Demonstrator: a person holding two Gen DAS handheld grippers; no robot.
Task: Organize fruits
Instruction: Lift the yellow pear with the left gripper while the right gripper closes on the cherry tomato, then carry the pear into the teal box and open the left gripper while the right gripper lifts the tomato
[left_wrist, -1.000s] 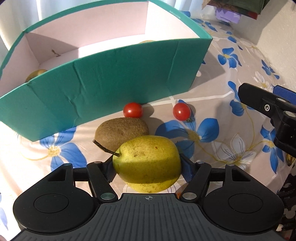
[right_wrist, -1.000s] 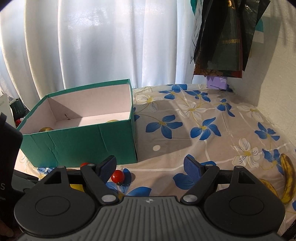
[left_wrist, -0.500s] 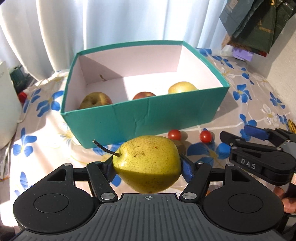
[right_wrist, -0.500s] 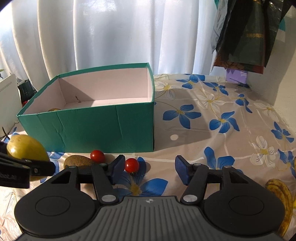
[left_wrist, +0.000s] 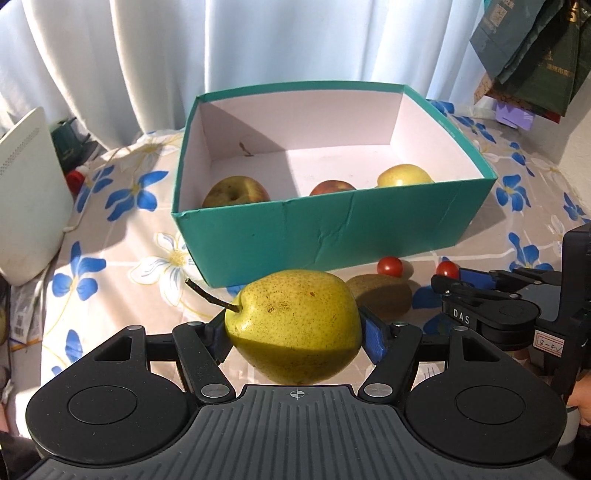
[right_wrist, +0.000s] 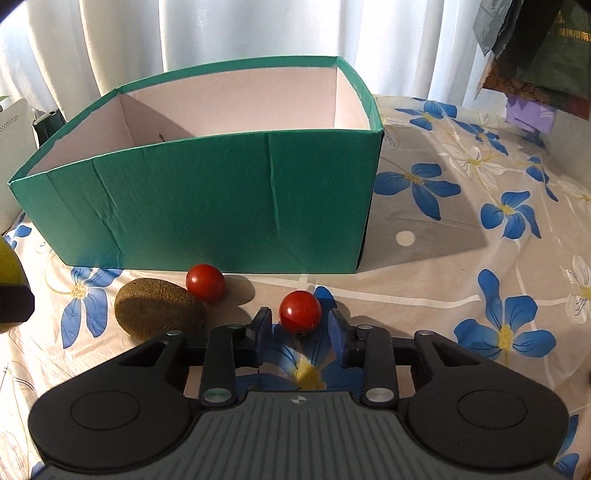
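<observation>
My left gripper is shut on a yellow-green pear and holds it in the air in front of the teal box. Inside the box lie three fruits: a brownish apple, a red one and a yellow one. My right gripper is low over the cloth. Its jaws are closing on a cherry tomato, which sits between the fingertips with the pads against its sides. A second cherry tomato and a kiwi lie just to its left, by the box wall.
A flowered cloth covers the table. A white appliance stands at the left edge. Dark bags hang at the upper right over a purple item. A white curtain closes off the back.
The left gripper lifted the pear off the cloth, so the box's inside now shows. The right gripper came down and forward to the tomato, and its jaws narrowed around it.
</observation>
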